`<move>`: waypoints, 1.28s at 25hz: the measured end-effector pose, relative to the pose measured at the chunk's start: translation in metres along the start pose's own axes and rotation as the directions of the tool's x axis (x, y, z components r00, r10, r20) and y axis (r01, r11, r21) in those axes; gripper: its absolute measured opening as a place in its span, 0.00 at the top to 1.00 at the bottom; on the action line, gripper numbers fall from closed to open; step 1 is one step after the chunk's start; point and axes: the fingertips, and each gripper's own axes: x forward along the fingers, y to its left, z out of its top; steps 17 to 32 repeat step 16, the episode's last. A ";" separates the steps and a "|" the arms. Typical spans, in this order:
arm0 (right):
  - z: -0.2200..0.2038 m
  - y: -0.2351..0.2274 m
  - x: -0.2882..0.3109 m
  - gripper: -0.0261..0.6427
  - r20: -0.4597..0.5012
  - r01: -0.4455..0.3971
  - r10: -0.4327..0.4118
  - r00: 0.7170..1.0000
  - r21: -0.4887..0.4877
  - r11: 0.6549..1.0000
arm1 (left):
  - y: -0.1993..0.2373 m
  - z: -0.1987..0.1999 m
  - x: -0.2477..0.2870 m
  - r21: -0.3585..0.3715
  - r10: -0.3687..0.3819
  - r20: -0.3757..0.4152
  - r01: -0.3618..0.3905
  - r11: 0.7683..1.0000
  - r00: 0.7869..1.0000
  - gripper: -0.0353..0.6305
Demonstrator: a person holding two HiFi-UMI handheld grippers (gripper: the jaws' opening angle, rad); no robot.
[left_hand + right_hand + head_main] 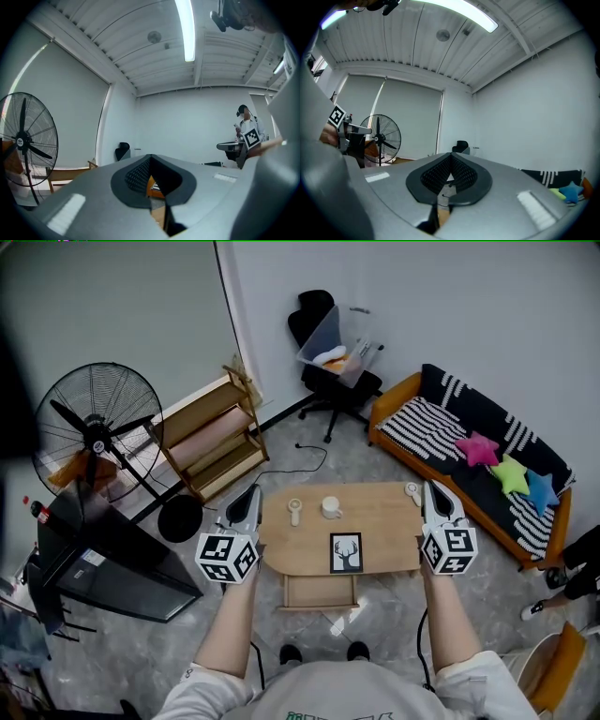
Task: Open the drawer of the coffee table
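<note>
Beneath the near edge of the low wooden surface (pixel 375 521), the drawer (pixel 320 592) already stands pulled out toward the person's shoes (pixel 292 652), so the opening looks done.

The main risk is overdoing it. A further tug could bring the drawer off its runners. A step forward could knock a shin into its front and shake the surface, tipping the mug (pixel 330 507). A new pull would also fail at first: the left hand-held gripper (pixel 249 495) and the right hand-held gripper (pixel 436 491) are both clenched on nothing, held level and well above the wood on either side. Their jaws would have to part before they could take the drawer front.

Counted:
- One drawer.
- One surface.
- Two hand-held grippers.
- One mug.
- Two small white objects (pixel 295 511), too small to name, one on the surface's far right corner.
- One deer picture (pixel 346 552).
- One standing fan (pixel 98 432).
- One office chair (pixel 314 324).
- One sofa (pixel 427 423), which carries three star cushions (pixel 479 448).
</note>
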 end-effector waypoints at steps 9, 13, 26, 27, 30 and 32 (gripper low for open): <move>0.002 0.007 -0.001 0.96 -0.001 -0.007 0.007 1.000 -0.012 1.000 | 0.010 -0.002 -0.001 -0.005 0.013 0.000 -0.013 1.000 1.000 0.95; 0.001 0.006 -0.004 0.96 -0.003 -0.003 0.003 1.000 -0.011 1.000 | 0.011 0.000 -0.003 -0.001 0.014 0.006 -0.014 1.000 1.000 0.95; 0.002 0.006 -0.004 0.96 -0.003 -0.006 0.006 1.000 -0.014 1.000 | 0.011 0.002 -0.003 0.002 0.015 0.009 -0.015 1.000 1.000 0.95; 0.002 0.006 -0.004 0.96 -0.003 -0.006 0.006 1.000 -0.014 1.000 | 0.011 0.002 -0.003 0.002 0.015 0.009 -0.015 1.000 1.000 0.95; 0.002 0.006 -0.004 0.96 -0.003 -0.006 0.006 1.000 -0.014 1.000 | 0.011 0.002 -0.003 0.002 0.015 0.009 -0.015 1.000 1.000 0.95; 0.002 0.006 -0.004 0.96 -0.003 -0.006 0.006 1.000 -0.014 1.000 | 0.011 0.002 -0.003 0.002 0.015 0.009 -0.015 1.000 1.000 0.95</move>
